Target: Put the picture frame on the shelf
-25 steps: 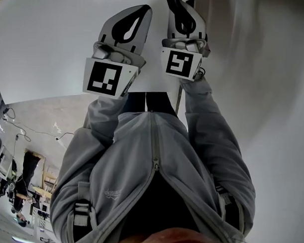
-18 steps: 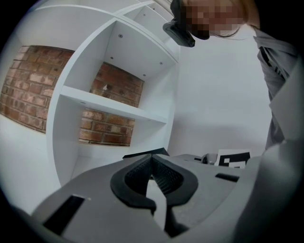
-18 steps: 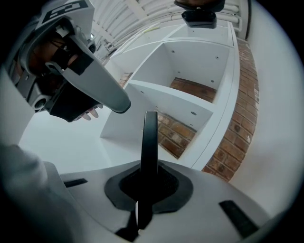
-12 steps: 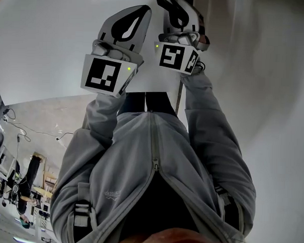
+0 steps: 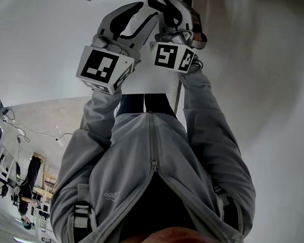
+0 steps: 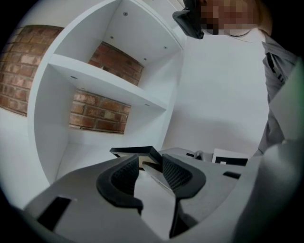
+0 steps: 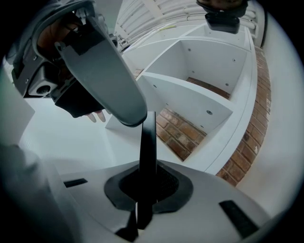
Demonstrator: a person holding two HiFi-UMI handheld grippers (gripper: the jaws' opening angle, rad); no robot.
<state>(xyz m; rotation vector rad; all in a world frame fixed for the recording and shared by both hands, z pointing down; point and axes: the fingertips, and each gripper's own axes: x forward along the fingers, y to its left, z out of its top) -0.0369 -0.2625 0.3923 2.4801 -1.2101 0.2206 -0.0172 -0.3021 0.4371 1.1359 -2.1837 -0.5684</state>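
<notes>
R gripper (image 7: 147, 182) is clamped tight on the thin black rectangular picture frame (image 7: 148, 140), edge-on btwn its pads, prob to keep it upright going in. L gripper (image 6: 151, 167) jaws just opened. The frame's corner, pale inner edge showing, sits btwn them unpressed. Frame's in front of the white shelf unit (image 6: 109, 86), not on it yet afaict.

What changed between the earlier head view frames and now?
The left gripper has just opened its jaws; the picture frame's corner sits between their tips, not pressed. The right gripper rolled a little and its marker cube shifted left in the head view. Unchanged: the right gripper stays shut on the frame's edge, and both arms remain raised.
</notes>
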